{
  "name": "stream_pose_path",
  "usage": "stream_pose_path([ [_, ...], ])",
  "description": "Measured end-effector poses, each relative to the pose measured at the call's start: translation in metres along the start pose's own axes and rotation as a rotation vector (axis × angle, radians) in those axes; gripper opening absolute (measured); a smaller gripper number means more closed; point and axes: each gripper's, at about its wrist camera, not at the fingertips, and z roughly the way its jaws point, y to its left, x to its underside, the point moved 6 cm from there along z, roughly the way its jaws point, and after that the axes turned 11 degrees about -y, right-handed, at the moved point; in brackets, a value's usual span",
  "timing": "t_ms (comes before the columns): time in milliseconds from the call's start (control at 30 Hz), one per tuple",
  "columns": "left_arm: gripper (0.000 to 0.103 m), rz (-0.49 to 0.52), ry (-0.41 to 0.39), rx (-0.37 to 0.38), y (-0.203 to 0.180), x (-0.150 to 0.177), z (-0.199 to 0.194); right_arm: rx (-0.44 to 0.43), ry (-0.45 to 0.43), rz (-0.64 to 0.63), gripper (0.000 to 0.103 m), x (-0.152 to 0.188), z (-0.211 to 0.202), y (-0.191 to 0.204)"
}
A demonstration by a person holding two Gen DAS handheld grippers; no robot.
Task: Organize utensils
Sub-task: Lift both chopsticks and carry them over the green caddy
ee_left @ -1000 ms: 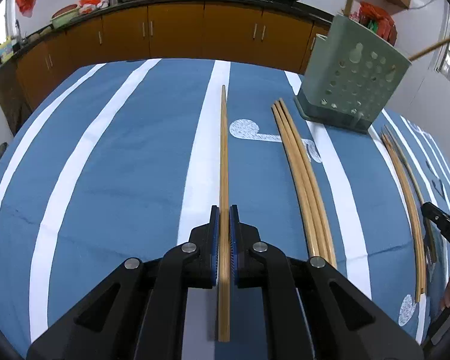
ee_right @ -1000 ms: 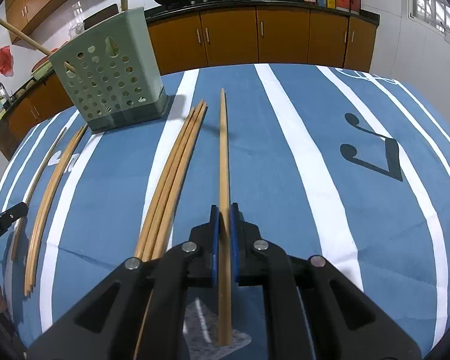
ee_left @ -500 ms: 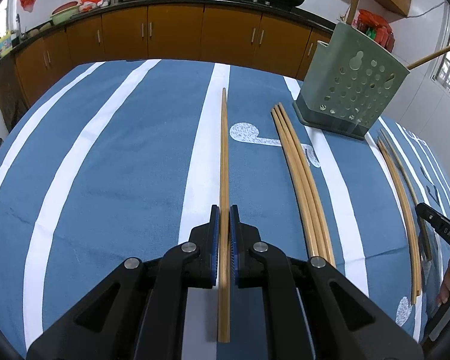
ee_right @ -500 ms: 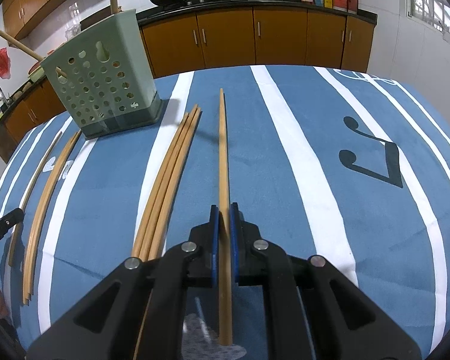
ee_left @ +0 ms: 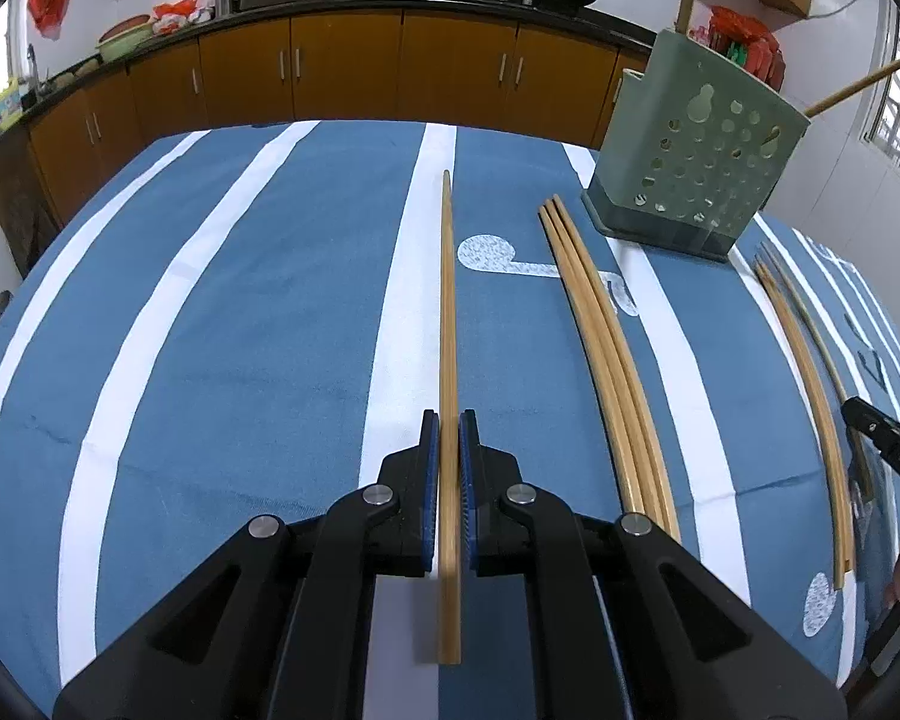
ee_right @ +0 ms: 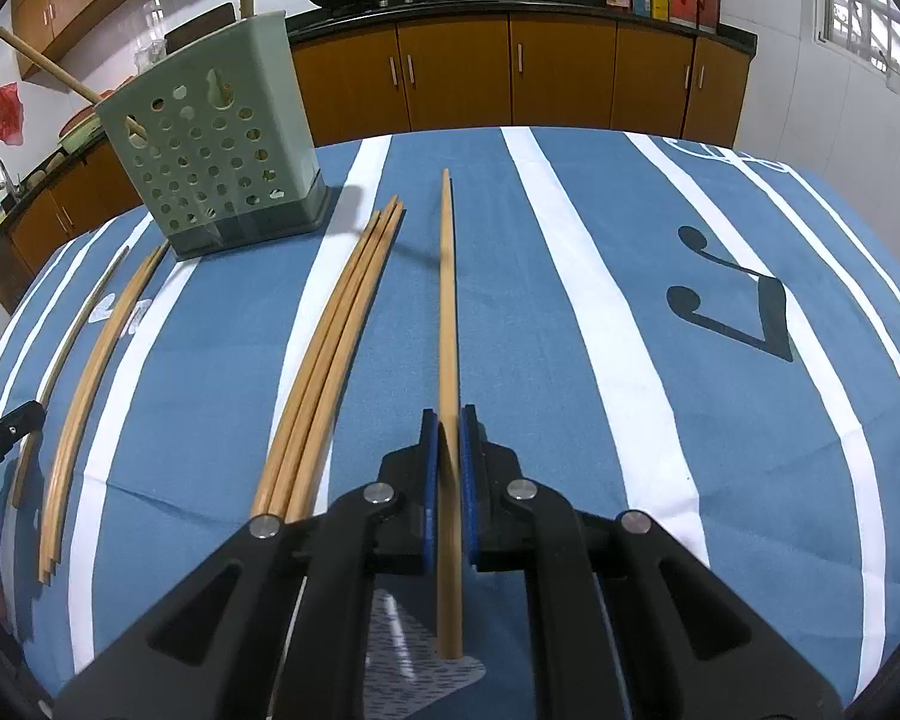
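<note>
- Left gripper (ee_left: 448, 420): jaws clenched on one chopstick (ee_left: 447, 300), which runs forward from between the pads with its tip above the cloth (ee_left: 240, 330), left of the holder (ee_left: 693, 153)
- Right gripper (ee_right: 448, 420): jaws clenched on a second chopstick (ee_right: 447, 300), its tip right of the holder (ee_right: 213, 153)
- Loose bundle (ee_right: 330, 360): lies on the cloth between that stick and the holder; a further group (ee_right: 84, 384) lies on the holder's far side
- Holder: upright, two sticks already leaning out of its top
- Risk: each stick is gripped near its back end, so it may pivot in the pads during the swing
- Risk: a tip striking the rim could tip the light holder or knock the stick free
</note>
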Motion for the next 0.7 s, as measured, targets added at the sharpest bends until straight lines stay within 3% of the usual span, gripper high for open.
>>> stream_pose_path([
  [200,0.007,0.011,0.012,0.000,0.003,-0.004,-0.004,-0.024,-0.040,0.031,0.008,-0.012,-0.014,-0.005],
  [700,0.007,-0.018,-0.227,0.028,0.017,-0.079,-0.079,-0.042,-0.315,0.079,0.008,-0.090,-0.090,-0.021],
])
